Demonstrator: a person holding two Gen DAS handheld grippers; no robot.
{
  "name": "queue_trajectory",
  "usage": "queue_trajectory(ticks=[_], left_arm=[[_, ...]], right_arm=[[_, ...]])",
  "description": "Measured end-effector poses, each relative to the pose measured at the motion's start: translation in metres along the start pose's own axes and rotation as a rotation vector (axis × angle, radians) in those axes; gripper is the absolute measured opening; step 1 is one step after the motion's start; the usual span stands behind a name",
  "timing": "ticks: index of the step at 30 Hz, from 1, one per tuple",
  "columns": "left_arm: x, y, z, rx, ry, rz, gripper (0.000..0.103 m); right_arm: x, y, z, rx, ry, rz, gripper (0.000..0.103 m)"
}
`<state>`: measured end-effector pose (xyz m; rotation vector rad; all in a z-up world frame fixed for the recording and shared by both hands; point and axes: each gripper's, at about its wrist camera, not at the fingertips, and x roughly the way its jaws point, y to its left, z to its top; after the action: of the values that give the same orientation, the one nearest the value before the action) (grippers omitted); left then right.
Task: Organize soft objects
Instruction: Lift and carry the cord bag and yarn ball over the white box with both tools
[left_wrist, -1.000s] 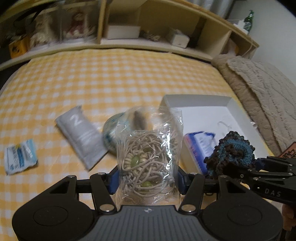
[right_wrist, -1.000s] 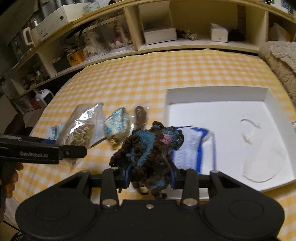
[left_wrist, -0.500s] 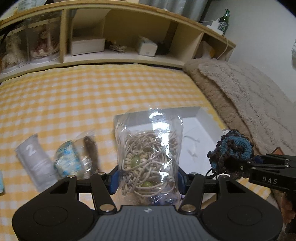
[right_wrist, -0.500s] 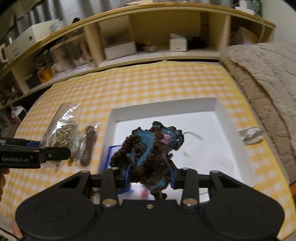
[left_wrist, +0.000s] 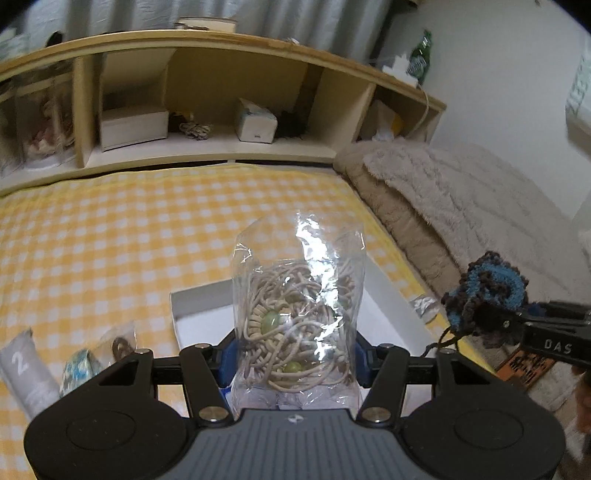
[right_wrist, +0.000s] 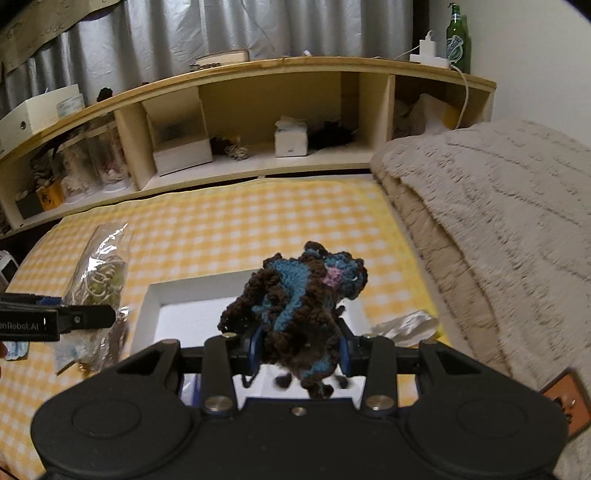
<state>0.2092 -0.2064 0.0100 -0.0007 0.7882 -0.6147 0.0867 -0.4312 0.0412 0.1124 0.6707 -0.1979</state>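
Grey pouch (left_wrist: 23, 373): lay at the far left on the yellow checked cloth (left_wrist: 122, 236), marked with a white "2".
Blue-patterned packet (left_wrist: 78, 372): lay just right of the grey pouch, partly hidden behind the gripper body; a small clear bag with a brown item (left_wrist: 120, 345) lay beside it.
Left gripper (left_wrist: 293, 360): its jaws were closed on the clear bag of cord (left_wrist: 299, 317), blue pads pressing both lower sides of the bag.
Clear bag of cord: stood upright between the left fingers, held above the near left part of the white tray (left_wrist: 195, 302); beige cord and pale green beads showed through the plastic. In the right wrist view the same bag (right_wrist: 99, 291) hung at the left gripper's tip (right_wrist: 99, 316), left of the tray.
White tray (right_wrist: 184, 295): sat on the checked cloth below both grippers, its low walls visible.
Right gripper (right_wrist: 300, 349): clamped on the crochet piece (right_wrist: 299, 314), which bulged up between the blue pads.
Crochet piece: brown and blue yarn with a pink patch, held over the tray's near edge; in the left wrist view it (left_wrist: 484, 299) sat at the right gripper's tip (left_wrist: 491, 317).
Crumpled clear wrapper (right_wrist: 404, 326): lay on the cloth just right of the tray.
Beige blanket (right_wrist: 498, 229): heaped along the right side.
Wooden shelf (right_wrist: 258, 110): ran behind the cloth, holding boxes.
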Motion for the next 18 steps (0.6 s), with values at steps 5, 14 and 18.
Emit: queue_trajectory(ticks=[5, 14, 18], left_arm=[[0.031, 0.003, 0.008, 0.105, 0.037, 0.022, 0.059], [0.099, 0.029, 0.023, 0.253, 0.159, 0.011, 0.059], [0.137, 0.038, 0.02, 0.352, 0.231, -0.014, 0.059]], right_arm=[[0.019, -0.002, -0.002, -0.014, 0.032, 0.012, 0.039], [0.076, 0.005, -0.01, -0.007, 0.131, 0.095, 0.04], [0.105, 0.002, -0.009, -0.008, 0.166, 0.081, 0.04]])
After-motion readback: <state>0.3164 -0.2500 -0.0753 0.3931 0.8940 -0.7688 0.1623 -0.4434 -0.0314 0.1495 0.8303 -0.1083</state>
